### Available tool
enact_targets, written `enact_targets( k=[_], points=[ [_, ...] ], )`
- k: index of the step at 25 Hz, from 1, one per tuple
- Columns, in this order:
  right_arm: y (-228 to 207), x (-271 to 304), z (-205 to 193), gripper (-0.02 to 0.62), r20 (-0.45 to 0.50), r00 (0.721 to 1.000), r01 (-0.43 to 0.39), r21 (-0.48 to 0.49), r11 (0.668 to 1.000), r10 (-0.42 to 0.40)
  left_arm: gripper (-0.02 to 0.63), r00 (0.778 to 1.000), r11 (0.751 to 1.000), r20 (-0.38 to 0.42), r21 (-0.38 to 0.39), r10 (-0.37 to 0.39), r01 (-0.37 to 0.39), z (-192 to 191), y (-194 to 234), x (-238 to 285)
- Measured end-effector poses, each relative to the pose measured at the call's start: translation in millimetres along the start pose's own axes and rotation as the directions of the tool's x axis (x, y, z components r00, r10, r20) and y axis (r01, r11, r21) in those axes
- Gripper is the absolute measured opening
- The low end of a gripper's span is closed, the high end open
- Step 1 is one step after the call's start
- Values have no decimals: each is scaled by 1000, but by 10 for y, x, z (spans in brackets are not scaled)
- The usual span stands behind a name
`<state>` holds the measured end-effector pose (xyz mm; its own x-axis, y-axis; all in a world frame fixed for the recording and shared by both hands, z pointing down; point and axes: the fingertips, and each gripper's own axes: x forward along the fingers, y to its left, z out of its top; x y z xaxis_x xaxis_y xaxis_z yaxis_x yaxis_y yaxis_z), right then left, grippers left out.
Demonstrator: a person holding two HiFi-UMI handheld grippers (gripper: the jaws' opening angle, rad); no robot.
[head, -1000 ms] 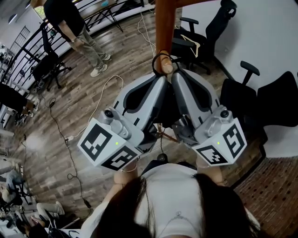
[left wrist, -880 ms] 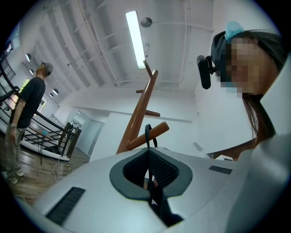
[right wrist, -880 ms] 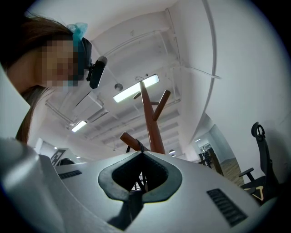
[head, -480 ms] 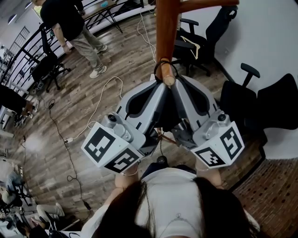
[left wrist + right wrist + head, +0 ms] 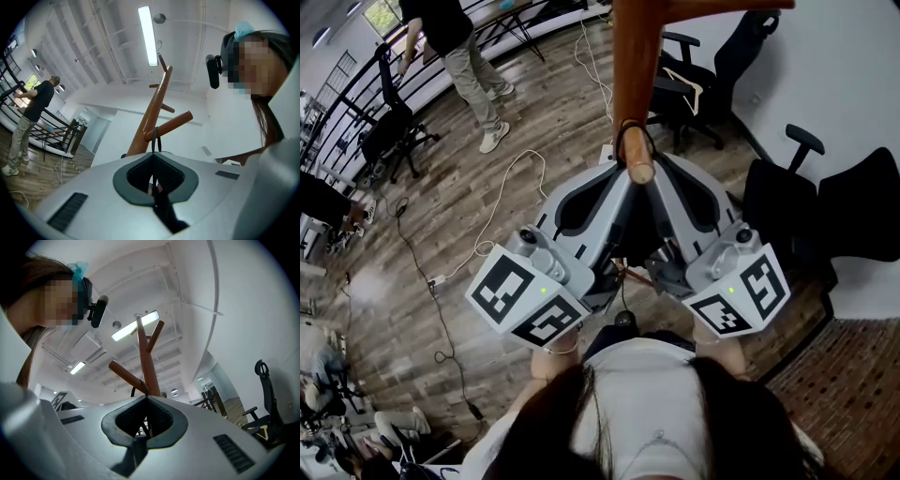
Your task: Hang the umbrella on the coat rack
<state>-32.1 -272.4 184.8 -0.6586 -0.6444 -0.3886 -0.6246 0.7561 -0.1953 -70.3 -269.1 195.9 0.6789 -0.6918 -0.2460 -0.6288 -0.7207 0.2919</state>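
Note:
The wooden coat rack [image 5: 634, 56] rises at the top centre, with a short peg [image 5: 639, 169] pointing at me. A black umbrella strap [image 5: 622, 141] is looped over that peg. My left gripper [image 5: 626, 174] and right gripper [image 5: 652, 174] stand side by side just under the peg, tips nearly touching. In the left gripper view the strap [image 5: 155, 137] runs from the peg [image 5: 171, 125] down into the shut left gripper [image 5: 152, 153]. The right gripper [image 5: 146, 397] is shut on the strap [image 5: 135, 391] as well. The umbrella's body is hidden beneath the grippers; only a thin rod [image 5: 636, 276] shows.
Black office chairs [image 5: 787, 187] stand to the right by the white wall, another [image 5: 698, 66] behind the rack. Cables [image 5: 502, 202] trail over the wooden floor. A person [image 5: 459, 47] walks at the far left near a black railing [image 5: 356, 103].
The strap loop now sits further onto the peg, away from its tip. Both grippers stay shut just below it. The person in the background has walked further off.

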Motion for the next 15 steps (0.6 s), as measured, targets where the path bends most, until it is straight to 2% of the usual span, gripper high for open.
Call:
enact_targets(
  k=[15],
  points=[
    [-76, 38, -118, 37, -13, 1000, 16, 15, 1000, -16, 11, 1000, 1000, -1, -13, 20, -20, -91, 109, 36]
  ],
)
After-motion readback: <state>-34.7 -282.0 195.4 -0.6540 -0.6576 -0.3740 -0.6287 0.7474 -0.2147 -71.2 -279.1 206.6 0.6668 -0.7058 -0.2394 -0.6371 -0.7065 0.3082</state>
